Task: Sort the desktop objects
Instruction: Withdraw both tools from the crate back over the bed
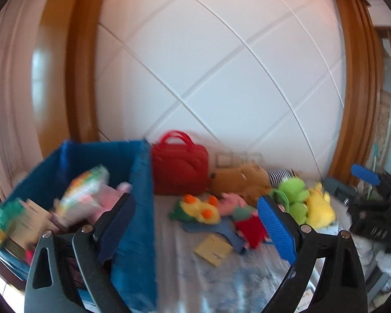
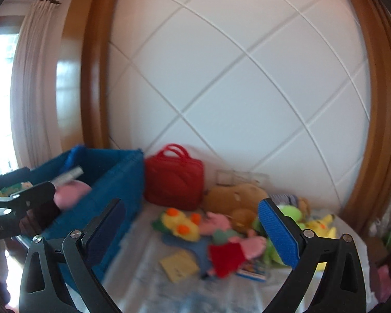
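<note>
From the left wrist, the left claw is standing spread wide with nothing between its fingers. Its left finger is overlapping the blue bin, whose near corners are being cut off by the frame. Inside the bin, left of the claw, blurred packets and something pink are lying jumbled; what they are is hard to tell. Ahead of the claw a red bag is sitting against the wall beside the bin. Between and beyond the fingers, soft toys are lying heaped on the tabletop, the green and yellow ones partly hidden behind the right finger. A small tan card is lying nearer. Far right, the right claw is showing only in part.

From the right wrist, the right claw is likewise gaping empty. The toys are lying ahead and right, smeared by blur. At far left, the left claw is reaching over the bin, its tips cut off.
</note>
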Available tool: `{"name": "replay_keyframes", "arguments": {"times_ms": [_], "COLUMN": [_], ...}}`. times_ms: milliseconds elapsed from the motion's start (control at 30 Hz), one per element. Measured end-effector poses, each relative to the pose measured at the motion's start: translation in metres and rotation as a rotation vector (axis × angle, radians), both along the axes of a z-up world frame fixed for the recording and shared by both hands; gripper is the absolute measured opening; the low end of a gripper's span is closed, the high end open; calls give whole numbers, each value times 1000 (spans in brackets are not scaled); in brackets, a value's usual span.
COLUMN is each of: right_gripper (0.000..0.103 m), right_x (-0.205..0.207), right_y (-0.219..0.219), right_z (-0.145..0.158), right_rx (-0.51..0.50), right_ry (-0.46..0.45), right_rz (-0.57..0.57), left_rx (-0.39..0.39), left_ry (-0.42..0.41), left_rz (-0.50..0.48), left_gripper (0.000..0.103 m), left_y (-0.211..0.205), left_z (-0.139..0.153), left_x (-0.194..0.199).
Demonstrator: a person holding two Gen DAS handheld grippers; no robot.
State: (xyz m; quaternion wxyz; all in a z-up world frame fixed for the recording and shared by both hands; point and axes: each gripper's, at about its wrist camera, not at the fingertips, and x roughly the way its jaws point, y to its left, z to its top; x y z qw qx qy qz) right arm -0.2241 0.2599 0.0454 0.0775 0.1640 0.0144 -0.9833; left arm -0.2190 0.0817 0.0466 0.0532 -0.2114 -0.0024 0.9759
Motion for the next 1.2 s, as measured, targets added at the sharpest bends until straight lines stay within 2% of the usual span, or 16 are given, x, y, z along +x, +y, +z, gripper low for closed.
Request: {"name": "replay_keyframes", "arguments": {"times_ms": [133,267,367,500,600,733,800,900,1200], "right_gripper": [103,103,103,103,103,103,101,101,102], "right_x": [-2,1,-1,-6,-7,-31,-41,-53,-111], "right_y": [68,124,147,149,143,130,119,108,113], "right_z": [-21,-43,-60,-75,-80,-99,-110,-124,-160], "right_rx": [-101,-226,-226,-207,-216,-234,-209,-194,-214], "right_ry": [-24,-41,-84,-142,-130,-239,-287,-326,-436], "right_rz": [-26,-75,-123,-134,-173,-189,-183,-197,-199], "left_rx": [-5,-12,-31,-54,-56,-47,-44,-38,-5], "left_ry": [-91,-194,-244,-250,-259,-297,-314,-345,-416], "left_rz": [25,22,17,-11,-23,-54,-69,-88,-32], "left_gripper": [96,96,96,95,88,85,85,77,77], "left_y": [39,58,64,66,59,48,43,43,40], "left_z": [-30,-59,-81,-98,-108,-126,-135,-150,-179], "left_x": [-5,-13,-23,-35,-51,-74,-85,-102,-152]}}
